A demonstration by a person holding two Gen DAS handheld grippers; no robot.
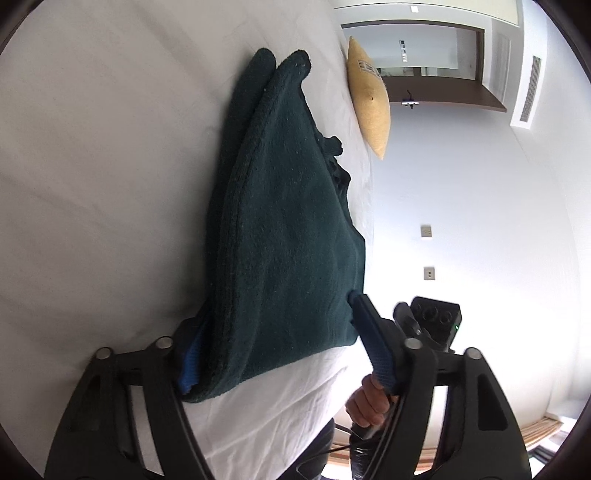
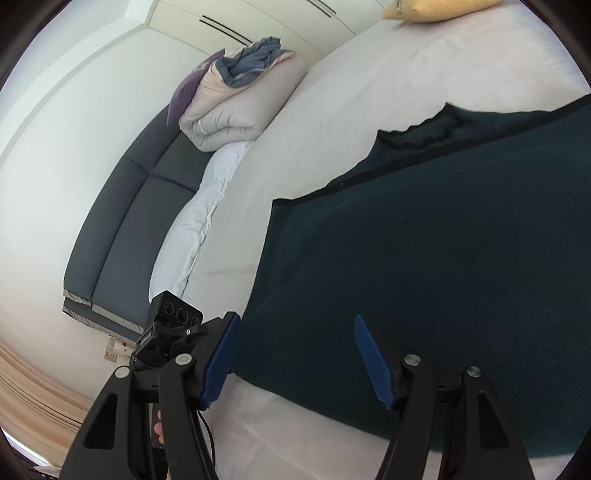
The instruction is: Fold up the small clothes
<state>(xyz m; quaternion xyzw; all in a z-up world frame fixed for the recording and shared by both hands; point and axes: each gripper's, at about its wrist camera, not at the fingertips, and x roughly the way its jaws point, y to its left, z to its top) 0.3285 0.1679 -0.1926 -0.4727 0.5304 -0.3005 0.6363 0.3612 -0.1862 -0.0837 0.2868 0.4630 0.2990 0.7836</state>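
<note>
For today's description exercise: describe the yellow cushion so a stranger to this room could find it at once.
Start at the large bed with the white sheet. Follow the dark green garment lying on it to its far end. Just beyond, at the bed's edge, lies the yellow cushion, the only mustard-coloured thing on the bed.

From my left wrist camera, the dark green fleece garment covers most of one blue ribbed pad, so I cannot tell whether it presses the cloth. My right wrist view cuts the garment off at its right edge. The mustard-yellow cushion is clipped by the top edge. A hand shows only as fingertips behind the black frame.
</note>
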